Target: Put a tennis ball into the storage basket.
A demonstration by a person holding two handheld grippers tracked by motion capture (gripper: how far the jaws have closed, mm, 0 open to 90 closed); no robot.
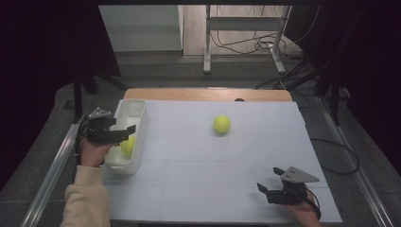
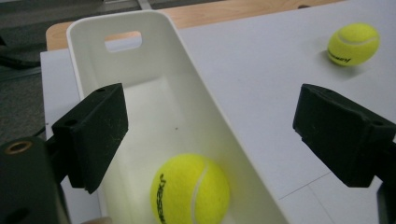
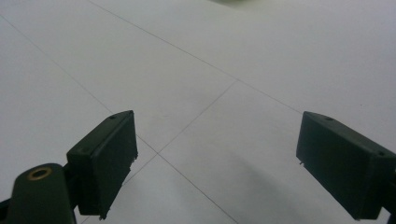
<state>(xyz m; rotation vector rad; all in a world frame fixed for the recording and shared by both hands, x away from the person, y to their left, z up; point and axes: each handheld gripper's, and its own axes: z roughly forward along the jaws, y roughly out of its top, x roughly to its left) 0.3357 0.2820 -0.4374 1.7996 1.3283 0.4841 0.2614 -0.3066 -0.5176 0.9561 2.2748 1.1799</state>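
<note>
**Q.** What does the figure show of the step in hand?

**A.** The left gripper [image 1: 126, 133] hangs over the near end of the white bin [image 1: 137, 108], its jaws spread wide with nothing between them. One tennis ball [image 2: 190, 190] lies free on the bin floor, below and between the pads, touching neither. The release appears complete; the step now is a clean withdrawal.

**Q.** How is that withdrawal done well?

**A.** Lift straight up, jaws kept wide, so that no pad clips the bin wall or nudges the ball. The bin is light and narrow, and a sideways pull could probably drag or tip it.

**Q.** Where is the remaining work?

**A.** A second ball [image 1: 222, 124] rests on the white table [image 1: 198, 189], well apart from the bin, towards the far middle. The right gripper [image 1: 269, 180] sits low at the near right edge, jaws likewise wide and empty, with bare table between them in the right gripper view.

**Q.** What does the next grasp call for?

**A.** Approach from above, straddle the ball at its widest line and close slowly; a glancing touch would likely set it rolling.
</note>
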